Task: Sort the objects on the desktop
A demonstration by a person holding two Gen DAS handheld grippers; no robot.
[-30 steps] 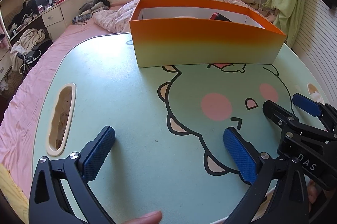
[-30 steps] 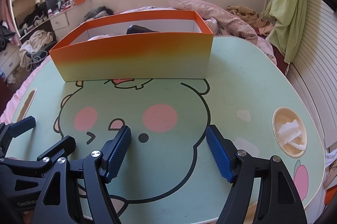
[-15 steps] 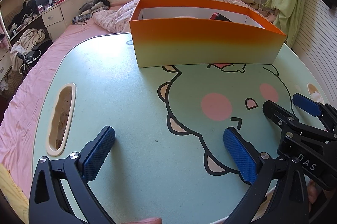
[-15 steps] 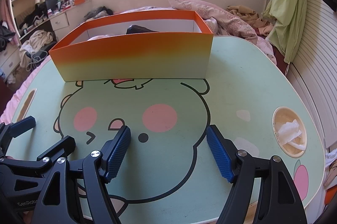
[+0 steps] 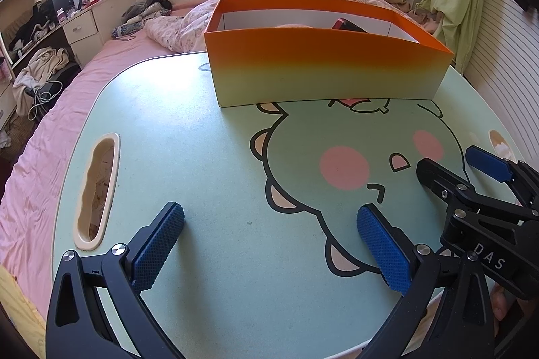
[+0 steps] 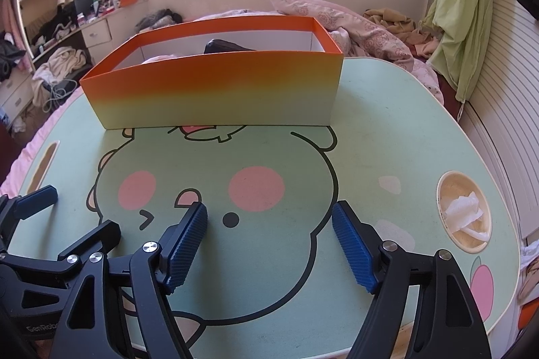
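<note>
Mint-green cartoon-print table [image 5: 188,136] on pink bed [image 5: 43,140]; orange box [image 5: 323,69] stands at far edge.

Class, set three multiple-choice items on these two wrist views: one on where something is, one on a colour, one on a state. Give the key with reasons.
1. Where does the box stand on the table?
A. at the far side, beyond the cartoon face
B. at the near edge, under the grippers
C. on the floor

2. What colour is the box's upper outside wall?
A. blue
B. orange
C. green

3. How are the right gripper's jaws?
A. shut on a cup
B. shut, empty
C. open, empty

Key: 1 A, the box sits past the face print; 2 B, its wall fades from orange down to pale yellow; 3 C, bare tabletop shows between its blue pads.
</note>
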